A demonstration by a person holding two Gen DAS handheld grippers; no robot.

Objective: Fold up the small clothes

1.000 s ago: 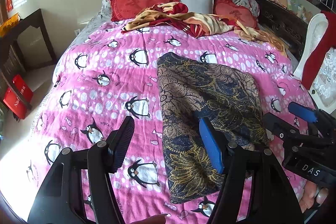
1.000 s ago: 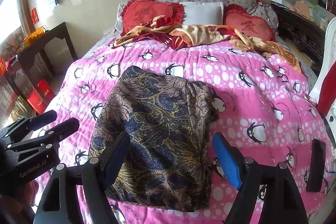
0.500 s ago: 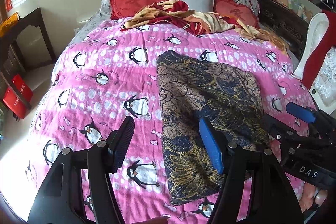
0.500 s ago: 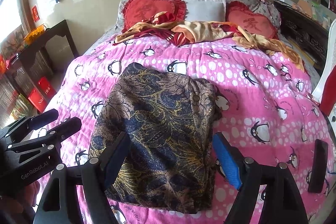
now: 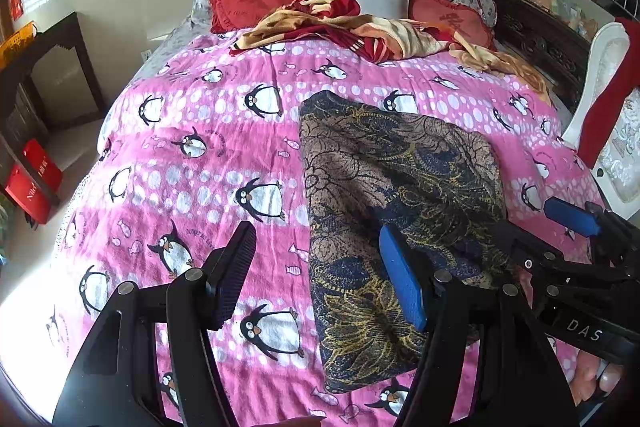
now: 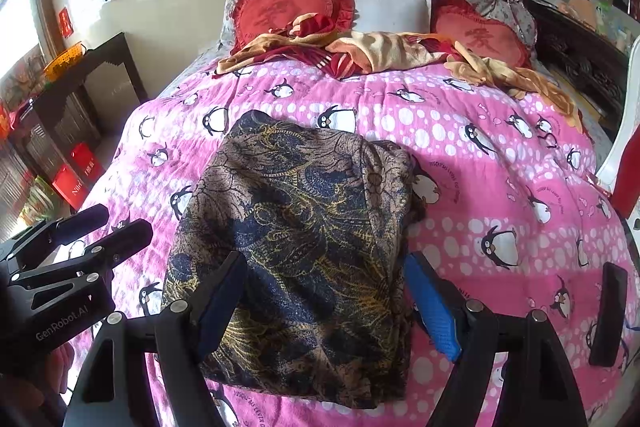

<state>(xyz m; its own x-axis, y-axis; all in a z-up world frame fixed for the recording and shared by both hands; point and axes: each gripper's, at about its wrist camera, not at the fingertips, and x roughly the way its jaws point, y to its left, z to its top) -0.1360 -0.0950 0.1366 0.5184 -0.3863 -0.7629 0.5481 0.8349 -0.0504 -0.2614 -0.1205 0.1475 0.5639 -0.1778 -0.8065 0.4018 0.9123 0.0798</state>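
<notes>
Currently, item 1: patterned garment (image 6: 296,251), folded flat mid-bed on the penguin quilt (image 5: 200,163) w/ room to work, while your left gripper (image 5: 320,275) and right gripper (image 6: 324,303) hover above its near edge, jaws wide, holding nothing, prob. ready for another fold.

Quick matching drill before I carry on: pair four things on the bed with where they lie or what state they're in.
1 patterned cloth
2 heart cushions
3 phone
4 right claw

a open, holding nothing
b at the head of the bed
c folded, mid-bed on the pink quilt
d near the bed's right edge

Pairs: 1-c, 2-b, 3-d, 4-a
</notes>
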